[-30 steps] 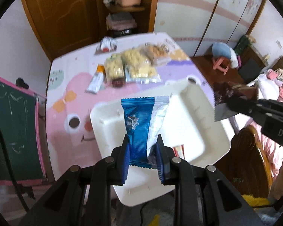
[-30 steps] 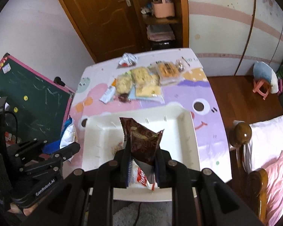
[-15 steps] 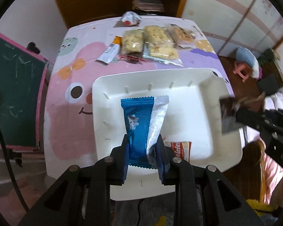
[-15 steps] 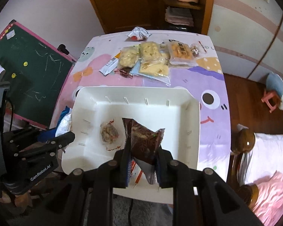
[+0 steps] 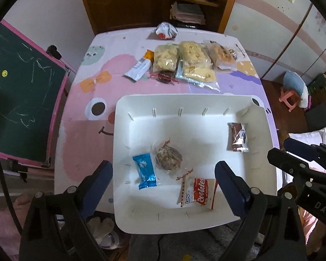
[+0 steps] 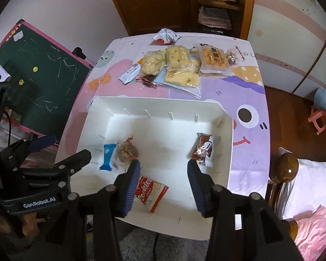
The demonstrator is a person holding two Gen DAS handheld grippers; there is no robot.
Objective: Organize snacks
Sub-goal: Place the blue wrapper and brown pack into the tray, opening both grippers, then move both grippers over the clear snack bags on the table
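Observation:
A white tray (image 5: pixel 210 104) lies on the table's near half. In it lie a blue snack pack (image 5: pixel 145 170), a clear-wrapped nut cake (image 5: pixel 169 158), a red cookies pack (image 5: pixel 197 192) and a brown snack pack (image 5: pixel 238 137). My left gripper (image 5: pixel 164 187) is open and empty above the tray's near left. My right gripper (image 6: pixel 163 181) is open and empty above the tray's near edge; the brown pack (image 6: pixel 203 149) and blue pack (image 6: pixel 108 156) lie ahead of it.
Several snack bags (image 5: pixel 184 61) lie at the table's far side, with a white bar wrapper (image 5: pixel 139 67) and a crumpled wrapper (image 5: pixel 165 30). A green chalkboard (image 5: pixel 19 91) stands left of the table. A chair post (image 6: pixel 283 170) is at the right.
Both grippers opened. The blue pack dropped from the left gripper into the tray's left side, and the brown pack dropped from the right gripper into the tray's right side.

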